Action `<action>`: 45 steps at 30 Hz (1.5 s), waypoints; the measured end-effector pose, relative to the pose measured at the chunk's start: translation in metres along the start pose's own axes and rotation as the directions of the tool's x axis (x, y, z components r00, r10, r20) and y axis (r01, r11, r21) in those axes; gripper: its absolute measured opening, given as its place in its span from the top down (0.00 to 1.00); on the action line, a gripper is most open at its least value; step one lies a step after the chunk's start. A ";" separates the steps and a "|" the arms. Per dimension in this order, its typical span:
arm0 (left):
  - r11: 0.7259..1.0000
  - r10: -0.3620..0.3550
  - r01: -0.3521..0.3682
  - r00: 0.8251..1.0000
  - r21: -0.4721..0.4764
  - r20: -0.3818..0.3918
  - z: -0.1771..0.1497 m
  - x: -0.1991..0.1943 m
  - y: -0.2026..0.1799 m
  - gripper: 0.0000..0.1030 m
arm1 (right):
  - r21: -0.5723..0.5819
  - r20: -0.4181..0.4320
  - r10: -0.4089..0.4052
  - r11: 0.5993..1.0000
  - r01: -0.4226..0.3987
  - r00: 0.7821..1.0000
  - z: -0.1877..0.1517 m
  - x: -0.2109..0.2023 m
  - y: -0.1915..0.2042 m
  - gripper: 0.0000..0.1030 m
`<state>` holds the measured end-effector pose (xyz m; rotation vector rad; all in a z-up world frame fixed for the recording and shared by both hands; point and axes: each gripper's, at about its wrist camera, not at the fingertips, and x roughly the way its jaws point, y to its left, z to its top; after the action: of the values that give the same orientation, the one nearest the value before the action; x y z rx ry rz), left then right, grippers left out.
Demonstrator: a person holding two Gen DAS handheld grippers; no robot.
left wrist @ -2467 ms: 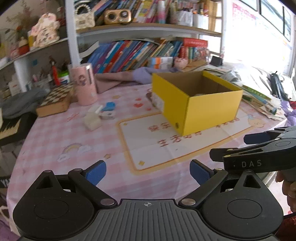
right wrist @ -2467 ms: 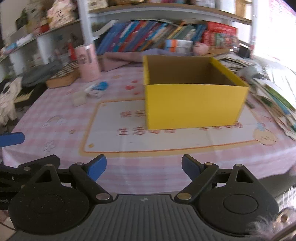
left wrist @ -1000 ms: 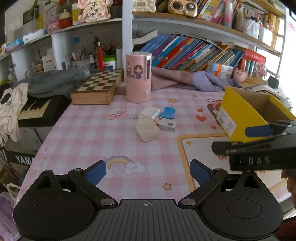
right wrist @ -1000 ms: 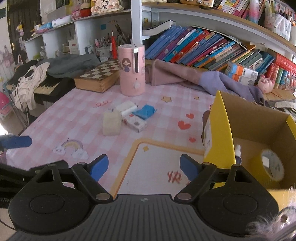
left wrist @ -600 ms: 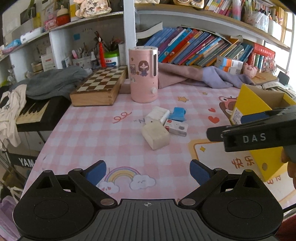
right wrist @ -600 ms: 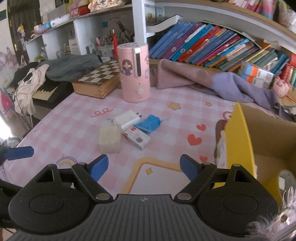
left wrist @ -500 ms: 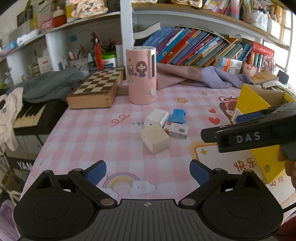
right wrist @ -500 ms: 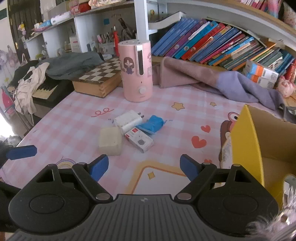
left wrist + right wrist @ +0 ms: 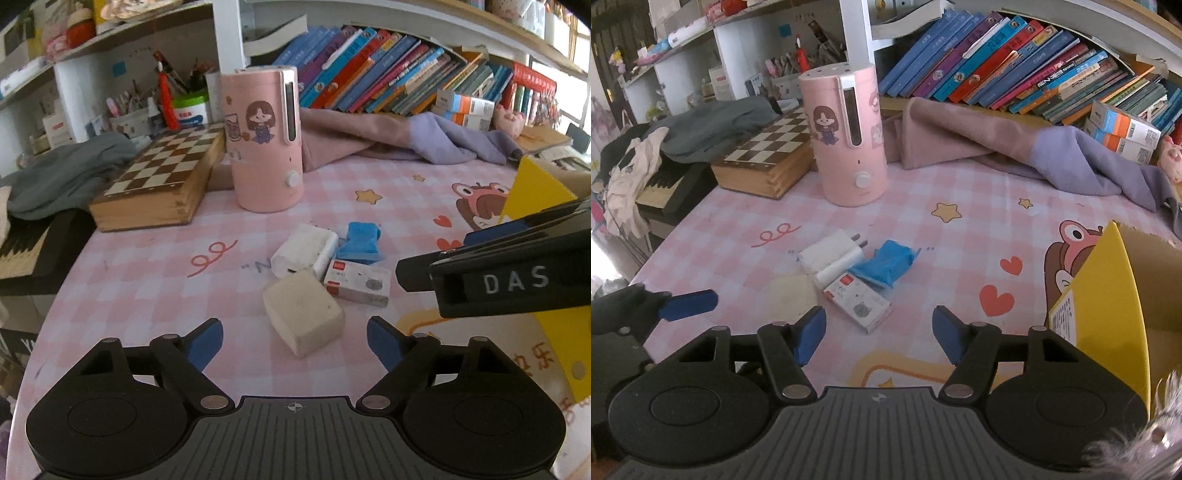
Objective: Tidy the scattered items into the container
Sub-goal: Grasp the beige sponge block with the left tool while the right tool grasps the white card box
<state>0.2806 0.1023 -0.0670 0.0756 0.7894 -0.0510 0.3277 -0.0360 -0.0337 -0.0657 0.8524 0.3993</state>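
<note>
A cream block (image 9: 303, 317), a white charger plug (image 9: 304, 249), a small white-and-red box (image 9: 357, 282) and a blue crumpled pack (image 9: 360, 242) lie clustered on the pink checked tablecloth. My left gripper (image 9: 294, 341) is open and empty, with the cream block between its fingertips. My right gripper (image 9: 879, 334) is open and empty just short of the small box (image 9: 857, 305); the plug (image 9: 831, 256) and blue pack (image 9: 886, 264) lie beyond. The yellow cardboard box (image 9: 1108, 295) stands at the right, and it also shows in the left wrist view (image 9: 535, 192).
A pink humidifier (image 9: 264, 140), a wooden chess box (image 9: 162, 177) and a pink-purple cloth (image 9: 388, 138) sit behind the items. Bookshelves line the back. A keyboard and grey clothes lie off the table's left edge (image 9: 676, 229).
Both grippers have swung left from the yellow box toward the cluster and moved closer. The cream block now sits between my left fingertips. Both stay open.
</note>
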 end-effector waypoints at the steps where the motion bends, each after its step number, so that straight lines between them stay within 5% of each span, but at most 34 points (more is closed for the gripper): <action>1: 1.000 -0.002 0.002 1.000 -0.003 -0.004 0.001 0.004 0.000 0.21 | -0.003 -0.004 -0.001 1.000 0.001 1.000 0.001 0.003 -0.001 0.39; 5: 1.000 -0.012 0.011 1.000 -0.020 -0.026 0.006 0.022 0.002 0.27 | -0.008 -0.033 0.011 1.000 -0.012 0.999 0.007 0.015 -0.002 0.39; 9: 0.998 -0.058 0.057 0.997 -0.027 -0.041 0.007 0.031 0.006 0.50 | -0.015 -0.070 0.031 0.999 -0.032 0.997 0.014 0.031 -0.001 0.39; 13: 0.997 -0.070 0.069 0.997 -0.020 -0.038 0.004 0.025 0.010 0.58 | -0.017 -0.111 0.051 0.998 -0.053 0.993 0.018 0.050 0.002 0.39; 25: 0.986 -0.006 -0.004 0.998 -0.165 -0.060 -0.018 -0.015 0.051 0.62 | -0.144 -0.157 0.006 0.989 -0.029 0.988 0.020 0.089 0.022 0.38; 30: 0.984 -0.005 -0.003 0.999 -0.180 -0.042 -0.022 -0.031 0.054 0.62 | -0.207 -0.144 0.028 0.977 -0.058 0.989 0.014 0.082 0.029 0.64; 45: 0.984 -0.023 0.027 0.999 -0.177 0.024 -0.016 -0.060 0.050 0.62 | -0.194 -0.135 0.082 0.975 -0.107 0.988 -0.008 0.048 0.041 0.70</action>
<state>0.2306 0.1546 -0.0333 -0.1036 0.7703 -0.0051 0.3353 0.0157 -0.0706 -0.2400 0.9399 0.5748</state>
